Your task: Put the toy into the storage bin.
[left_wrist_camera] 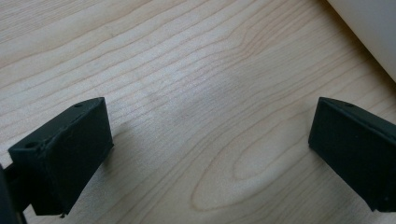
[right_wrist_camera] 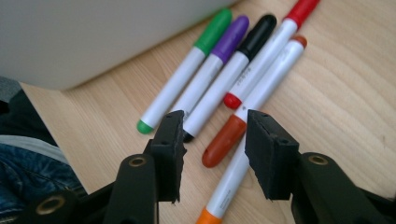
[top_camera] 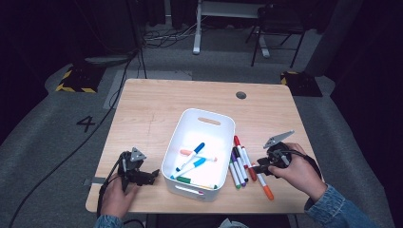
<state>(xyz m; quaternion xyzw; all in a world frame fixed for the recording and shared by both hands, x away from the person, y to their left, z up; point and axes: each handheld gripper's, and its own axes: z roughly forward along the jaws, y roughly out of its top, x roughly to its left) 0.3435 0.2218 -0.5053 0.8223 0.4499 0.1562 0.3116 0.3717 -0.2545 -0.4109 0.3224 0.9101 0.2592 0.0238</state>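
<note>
Markers [top_camera: 244, 166] lie in a loose row on the wooden surface [top_camera: 152, 109], lower right of centre in the high view, just beside the right wall of the white bin [top_camera: 223, 142]. Going left to right: at the lower left the left tool [top_camera: 153, 175] sits low over bare wood next to the bin, jaws spread wide with nothing between them; the left gripper view has the two black pads far apart at the frame's edges and a corner of the bin at upper right. In the middle, the bin holds more pens, two with blue caps among them. Then the row: green [right_wrist_camera: 180, 79], purple [right_wrist_camera: 212, 65], black [right_wrist_camera: 233, 70], red [right_wrist_camera: 266, 51], and the orange-tipped marker [right_wrist_camera: 254, 112]. At the right, the right tool [right_wrist_camera: 215, 140] is down over this last one, jaws partly open, straddling its barrel and a brownish-red cap [right_wrist_camera: 224, 140]. The pads are not pressing on either.
</note>
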